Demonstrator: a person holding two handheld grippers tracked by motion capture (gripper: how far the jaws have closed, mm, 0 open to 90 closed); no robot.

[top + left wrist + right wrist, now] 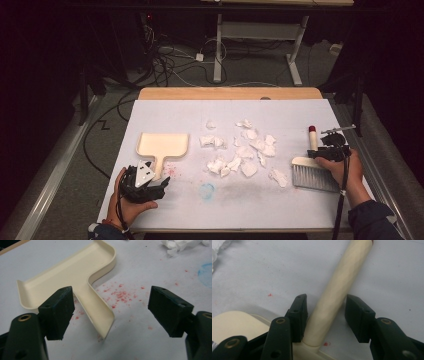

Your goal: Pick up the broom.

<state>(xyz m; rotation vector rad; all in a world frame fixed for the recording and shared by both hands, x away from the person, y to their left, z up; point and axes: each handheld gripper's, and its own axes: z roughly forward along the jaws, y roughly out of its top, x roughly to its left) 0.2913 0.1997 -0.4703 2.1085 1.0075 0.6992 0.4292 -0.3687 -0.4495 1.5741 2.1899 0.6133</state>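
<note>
At the left of the high view, left hand (131,202) low on the table (165,215), carrying the left gripper (150,186) with the grey three-cornered plate on top. Just ahead of it, cream dustpan (162,146) lying flat on the white cover, handle pointing back toward the gripper. In the left gripper view, jaws spread wide, nothing pinched; dustpan (72,275) handle end lying between them and nearer the left pad, apart from both. Red specks (120,293) scattered on the cover right beside the handle, a faint blue smudge (206,273) farther off.

Toward the middle of the high view, crumpled white paper scraps (242,150) strewn over the cover, well apart from the dustpan; blue smudge (207,189) in front of them.

At the right, brush (312,167) lying flat, grey bristles toward the near edge, cream handle with a red tip pointing away. Right hand (350,172) over it with the right gripper (334,150) at the base of the handle. In the right gripper view, brush handle (342,282) rising between the jaws; left pad seemingly against it, right pad with a sliver of cover visible beside it, so not yet clamped, though hard to be sure at this angle.
</note>
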